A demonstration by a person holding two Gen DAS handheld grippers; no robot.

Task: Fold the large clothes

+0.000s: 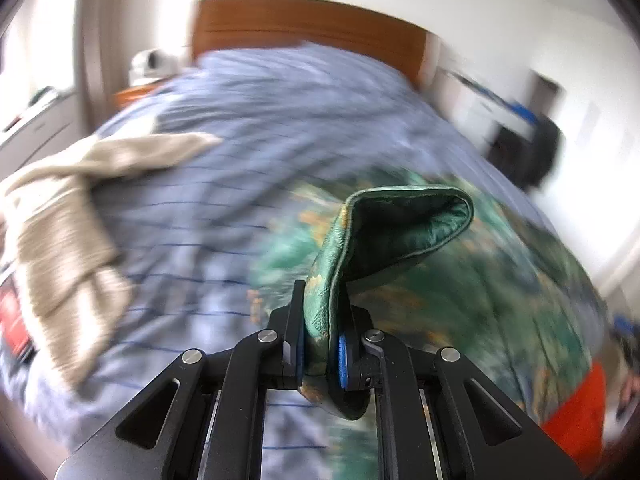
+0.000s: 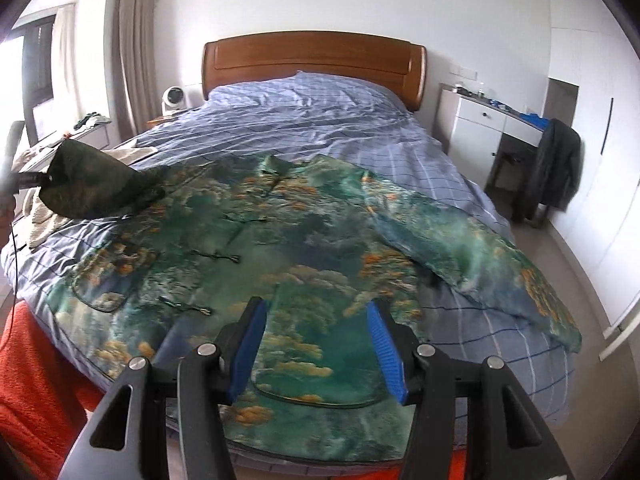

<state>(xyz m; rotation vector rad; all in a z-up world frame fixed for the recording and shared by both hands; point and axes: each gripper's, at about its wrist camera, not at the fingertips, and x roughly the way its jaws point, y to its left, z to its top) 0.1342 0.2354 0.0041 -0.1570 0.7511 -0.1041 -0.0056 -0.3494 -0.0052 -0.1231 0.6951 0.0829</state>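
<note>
Green printed jacket (image 2: 304,240) lies spread front-up on the bed (image 2: 320,120), one sleeve trailing to the right. Your left gripper (image 1: 320,344) is clamped on the cuff of the other sleeve (image 2: 92,188), lifted off the quilt. Right gripper (image 2: 316,344) hovers above the hem, jaws half apart, empty. Carry the sleeve straight across the chest, keep it taut, and lay it flat before you release.

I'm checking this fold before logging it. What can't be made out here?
- Left wrist view: motion blur smears the beige garment.
- Right wrist view: left gripper is cut off at the edge, behind the lifted sleeve.
- Green jacket hem: hidden by the right gripper.
</note>
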